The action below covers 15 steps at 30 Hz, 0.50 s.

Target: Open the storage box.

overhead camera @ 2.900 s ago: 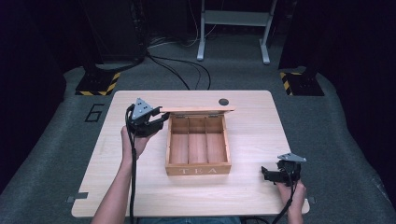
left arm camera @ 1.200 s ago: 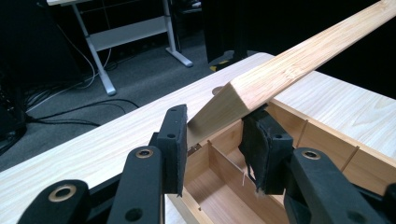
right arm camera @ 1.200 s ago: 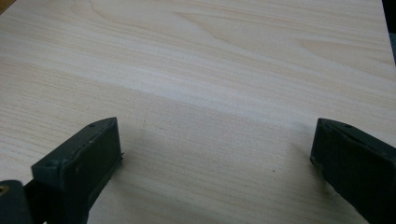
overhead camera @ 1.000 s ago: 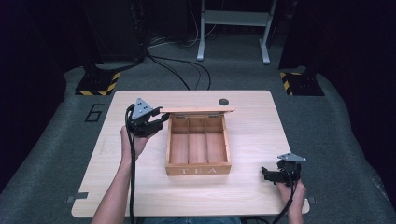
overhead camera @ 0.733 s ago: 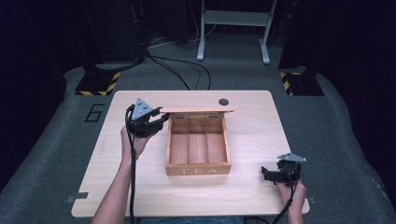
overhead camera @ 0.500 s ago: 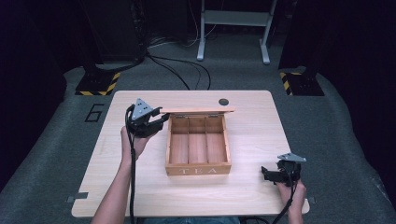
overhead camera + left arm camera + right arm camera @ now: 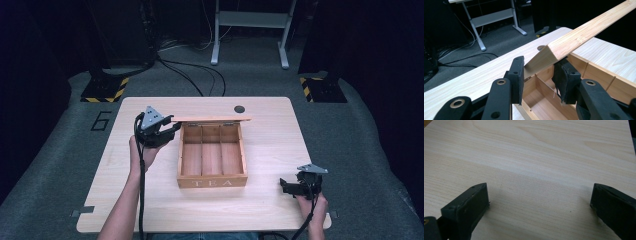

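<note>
A wooden tea box point(image 7: 212, 181) marked "TEA" stands open at the middle of the table point(image 7: 272, 135), with three bare compartments. Its lid point(image 7: 210, 119) is raised on edge along the back wall. My left gripper point(image 7: 172, 129) is at the lid's left end. In the left gripper view the jaws point(image 7: 540, 67) are closed on the lid's point(image 7: 584, 32) corner, one pad on each face. My right gripper point(image 7: 284, 186) rests low near the front right corner. Its jaws point(image 7: 539, 195) stand wide open over bare wood, holding nothing.
A small black round grommet point(image 7: 239, 108) sits in the tabletop behind the box. Beyond the table are floor cables point(image 7: 195, 75), a white stand frame point(image 7: 250, 25) and two hazard-striped bases point(image 7: 105, 90) point(image 7: 320, 87).
</note>
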Each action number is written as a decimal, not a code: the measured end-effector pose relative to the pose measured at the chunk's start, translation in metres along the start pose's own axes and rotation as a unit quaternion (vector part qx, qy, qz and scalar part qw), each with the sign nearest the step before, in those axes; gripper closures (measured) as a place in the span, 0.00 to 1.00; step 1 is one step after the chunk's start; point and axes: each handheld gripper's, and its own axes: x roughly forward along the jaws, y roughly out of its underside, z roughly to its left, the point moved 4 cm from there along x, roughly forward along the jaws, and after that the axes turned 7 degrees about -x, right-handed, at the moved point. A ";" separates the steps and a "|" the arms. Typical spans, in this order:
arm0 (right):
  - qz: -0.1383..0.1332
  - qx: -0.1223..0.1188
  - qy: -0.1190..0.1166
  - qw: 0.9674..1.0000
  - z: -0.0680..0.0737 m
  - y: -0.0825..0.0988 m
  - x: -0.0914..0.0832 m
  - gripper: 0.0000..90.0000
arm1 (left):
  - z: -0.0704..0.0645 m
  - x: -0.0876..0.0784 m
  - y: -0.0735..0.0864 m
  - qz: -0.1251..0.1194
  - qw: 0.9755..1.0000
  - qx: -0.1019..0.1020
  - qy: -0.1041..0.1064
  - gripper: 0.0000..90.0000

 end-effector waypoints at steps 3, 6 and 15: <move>0.000 0.001 0.000 1.000 0.000 0.000 0.000 0.02 | 0.000 0.000 0.000 0.000 1.000 -0.001 0.000 0.68; 0.000 0.001 0.000 1.000 0.000 0.000 0.000 0.01 | 0.000 0.000 0.000 0.000 1.000 0.000 0.000 0.68; 0.000 0.000 0.000 1.000 0.000 0.000 0.000 0.02 | -0.001 0.000 0.001 0.000 1.000 0.001 0.000 0.68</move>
